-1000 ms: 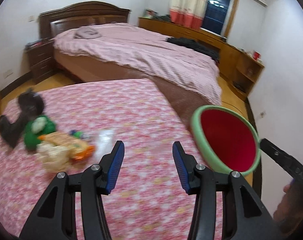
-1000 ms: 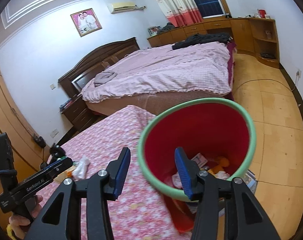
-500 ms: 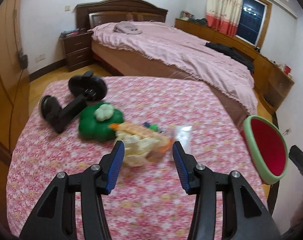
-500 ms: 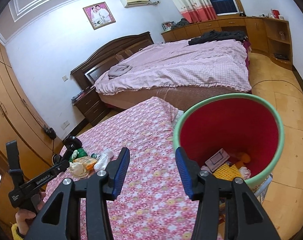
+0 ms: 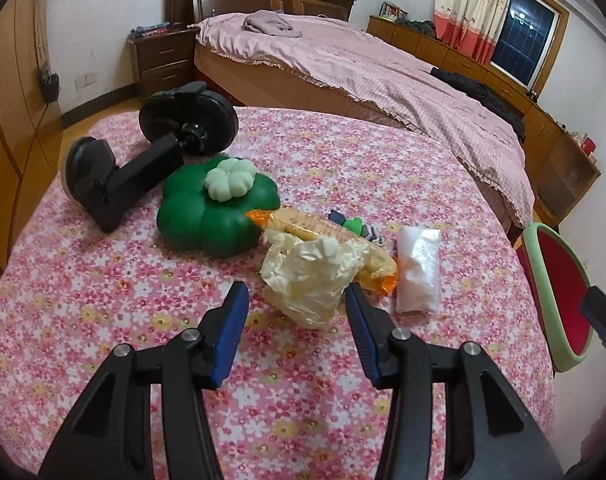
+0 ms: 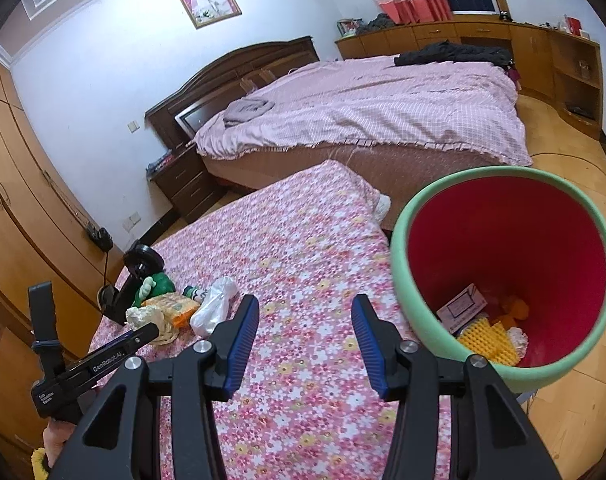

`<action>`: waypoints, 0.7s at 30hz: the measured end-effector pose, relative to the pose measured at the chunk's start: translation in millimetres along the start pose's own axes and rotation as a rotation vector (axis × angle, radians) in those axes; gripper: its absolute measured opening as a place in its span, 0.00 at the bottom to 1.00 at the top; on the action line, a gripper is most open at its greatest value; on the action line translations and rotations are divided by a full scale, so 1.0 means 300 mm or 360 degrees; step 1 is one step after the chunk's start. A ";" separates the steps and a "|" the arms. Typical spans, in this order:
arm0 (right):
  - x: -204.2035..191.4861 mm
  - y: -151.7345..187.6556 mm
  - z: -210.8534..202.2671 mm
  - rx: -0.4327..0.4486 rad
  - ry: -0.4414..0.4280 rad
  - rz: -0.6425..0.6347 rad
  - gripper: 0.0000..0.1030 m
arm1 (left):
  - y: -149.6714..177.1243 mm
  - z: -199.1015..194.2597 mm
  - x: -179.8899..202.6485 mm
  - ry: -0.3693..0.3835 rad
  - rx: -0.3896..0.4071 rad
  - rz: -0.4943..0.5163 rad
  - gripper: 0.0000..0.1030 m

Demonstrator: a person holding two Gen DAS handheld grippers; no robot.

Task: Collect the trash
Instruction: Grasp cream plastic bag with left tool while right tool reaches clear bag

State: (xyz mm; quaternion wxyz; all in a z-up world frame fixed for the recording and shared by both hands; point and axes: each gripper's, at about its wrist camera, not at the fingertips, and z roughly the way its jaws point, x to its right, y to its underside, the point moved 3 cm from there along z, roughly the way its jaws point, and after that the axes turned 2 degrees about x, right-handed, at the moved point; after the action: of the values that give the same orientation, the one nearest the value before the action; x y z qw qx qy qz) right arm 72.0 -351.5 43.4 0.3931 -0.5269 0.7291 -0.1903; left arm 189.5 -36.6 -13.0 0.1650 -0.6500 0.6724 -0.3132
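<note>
Trash lies in a small heap on the flowered table point(image 5: 103, 292), waiting to be collected. The left gripper point(image 5: 297, 304) is open and empty, pointing at the crumpled wrapper point(image 5: 307, 276), probably to pick it. Behind it lie a snack bag point(image 5: 323, 228) and a plastic bag point(image 5: 418, 272). The right gripper point(image 6: 305, 320) is open and empty too. The bin point(image 6: 407, 248) stands beside the table edge, already holding some trash, so drops are short.

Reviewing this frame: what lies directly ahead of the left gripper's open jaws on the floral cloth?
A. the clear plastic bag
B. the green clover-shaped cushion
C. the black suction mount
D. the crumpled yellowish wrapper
D: the crumpled yellowish wrapper sits just ahead of the empty left gripper, between its blue pads.
</note>
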 end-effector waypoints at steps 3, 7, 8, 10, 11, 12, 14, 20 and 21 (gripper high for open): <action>-0.012 0.007 0.030 -0.0028 0.0000 -0.0013 0.50 | -0.005 0.019 -0.011 0.0017 -0.0005 -0.0027 0.49; -0.023 0.017 0.066 -0.0067 -0.0004 -0.0016 0.50 | -0.005 0.050 -0.022 0.0013 -0.0021 -0.0049 0.49; -0.026 0.019 0.074 -0.0076 -0.0005 -0.0019 0.50 | -0.005 0.057 -0.023 0.0024 -0.0028 -0.0059 0.49; -0.034 0.027 0.090 -0.0097 -0.0007 -0.0029 0.50 | -0.002 0.070 -0.029 0.0061 -0.0042 -0.0090 0.48; -0.040 0.026 0.098 -0.0106 -0.0008 -0.0032 0.50 | 0.000 0.074 -0.030 0.0076 -0.0042 -0.0098 0.42; -0.044 0.029 0.105 -0.0115 -0.0010 -0.0036 0.50 | 0.001 0.077 -0.030 0.0097 -0.0042 -0.0099 0.38; -0.053 0.032 0.114 -0.0127 -0.0014 -0.0046 0.50 | 0.003 0.076 -0.026 0.0112 -0.0035 -0.0092 0.34; -0.095 0.043 0.139 -0.0152 -0.0039 -0.0080 0.50 | 0.001 0.004 -0.043 0.0172 0.0010 -0.0104 0.30; -0.101 0.044 0.142 -0.0155 -0.0043 -0.0085 0.50 | -0.001 -0.015 -0.048 0.0174 0.0028 -0.0106 0.30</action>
State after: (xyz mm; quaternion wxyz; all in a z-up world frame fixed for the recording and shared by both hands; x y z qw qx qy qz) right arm 100.9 -313.0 19.2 0.3716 -0.5672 0.7178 -0.1578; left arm 188.2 -21.5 -12.2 0.1232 -0.6525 0.6557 -0.3593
